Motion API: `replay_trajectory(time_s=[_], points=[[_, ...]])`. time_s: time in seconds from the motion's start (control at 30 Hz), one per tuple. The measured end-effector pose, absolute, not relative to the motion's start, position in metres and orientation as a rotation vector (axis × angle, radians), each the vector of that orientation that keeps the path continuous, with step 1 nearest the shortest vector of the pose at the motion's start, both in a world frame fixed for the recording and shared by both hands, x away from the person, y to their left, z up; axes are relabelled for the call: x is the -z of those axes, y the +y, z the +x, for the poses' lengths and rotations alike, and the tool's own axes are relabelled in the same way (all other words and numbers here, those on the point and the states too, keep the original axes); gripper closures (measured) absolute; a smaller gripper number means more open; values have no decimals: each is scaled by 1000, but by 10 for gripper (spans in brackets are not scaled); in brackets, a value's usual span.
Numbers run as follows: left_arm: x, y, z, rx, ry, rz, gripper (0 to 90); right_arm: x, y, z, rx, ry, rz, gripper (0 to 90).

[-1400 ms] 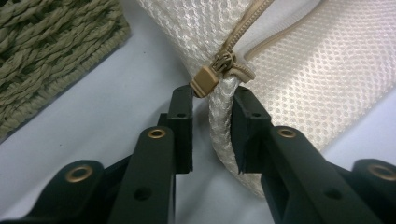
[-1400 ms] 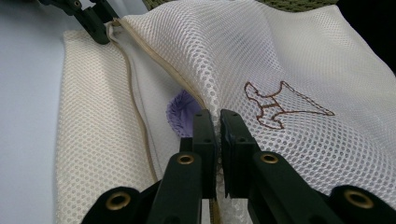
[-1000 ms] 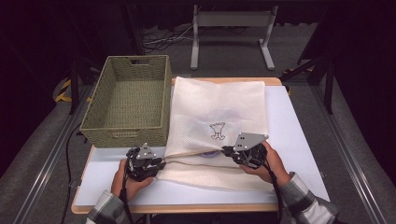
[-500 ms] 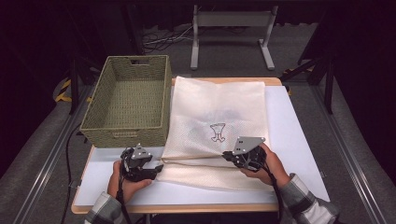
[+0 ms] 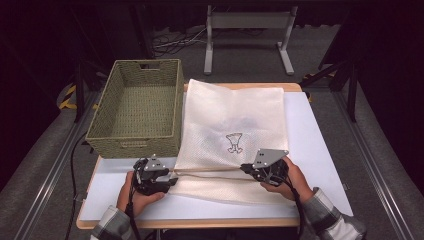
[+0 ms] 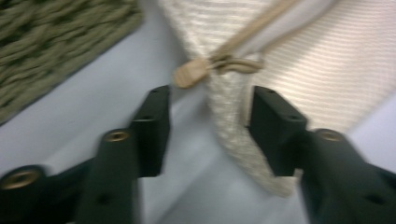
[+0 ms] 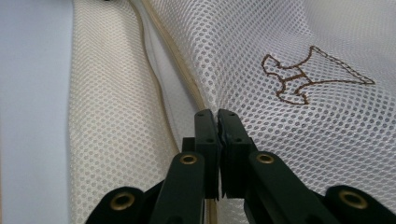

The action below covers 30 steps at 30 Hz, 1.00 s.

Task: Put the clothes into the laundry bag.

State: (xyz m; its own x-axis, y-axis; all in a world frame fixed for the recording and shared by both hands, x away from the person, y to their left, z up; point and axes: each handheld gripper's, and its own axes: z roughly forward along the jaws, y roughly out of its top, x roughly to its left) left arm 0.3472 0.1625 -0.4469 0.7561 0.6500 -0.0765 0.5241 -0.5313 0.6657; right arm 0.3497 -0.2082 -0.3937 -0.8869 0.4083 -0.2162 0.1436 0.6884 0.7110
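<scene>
A cream mesh bag [image 5: 235, 115] with a brown embroidered emblem [image 5: 233, 142] lies flat on the white table [image 5: 320, 145]. A tan zip [image 7: 173, 51] runs across its near end. My right gripper [image 5: 245, 169] is shut on the mesh beside the zip, its jaws [image 7: 216, 114] pressed together on the fabric. My left gripper [image 5: 170, 181] sits at the bag's left corner. Its jaws [image 6: 208, 100] have just been closing and still stand apart. The corner's edge [image 6: 229, 116] lies between them, with the zip pull [image 6: 191, 74] just beyond the tips.
A green woven basket [image 5: 135, 107] stands on the table's left side, touching the bag's left edge and close to my left gripper. A metal stand [image 5: 247, 30] is on the floor behind the table. Bare tabletop lies right of the bag and along the front edge.
The left gripper has drawn back slightly to the left at the bag's corner. The right gripper and the bag have stayed where they were.
</scene>
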Motion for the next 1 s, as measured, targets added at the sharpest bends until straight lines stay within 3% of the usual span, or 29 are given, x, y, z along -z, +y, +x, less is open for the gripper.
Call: replay_trajectory(time_s=[0.07,0.27,0.43,0.63,1.0], points=[[446,160,346,-210,861,2268,661,394,-208,350,-1029,2541,431,879],[447,161,352,-156,891,2230,672,393,-208,349,-1037,2536,422,880],[445,161,350,-171,898,2212,817,393,-208,349,-1030,2545,415,880],[442,169,348,-176,943,2134,803,398,-209,352,-1002,2585,434,877],[442,172,343,-239,958,2153,799,418,-202,358,-925,2640,466,861]])
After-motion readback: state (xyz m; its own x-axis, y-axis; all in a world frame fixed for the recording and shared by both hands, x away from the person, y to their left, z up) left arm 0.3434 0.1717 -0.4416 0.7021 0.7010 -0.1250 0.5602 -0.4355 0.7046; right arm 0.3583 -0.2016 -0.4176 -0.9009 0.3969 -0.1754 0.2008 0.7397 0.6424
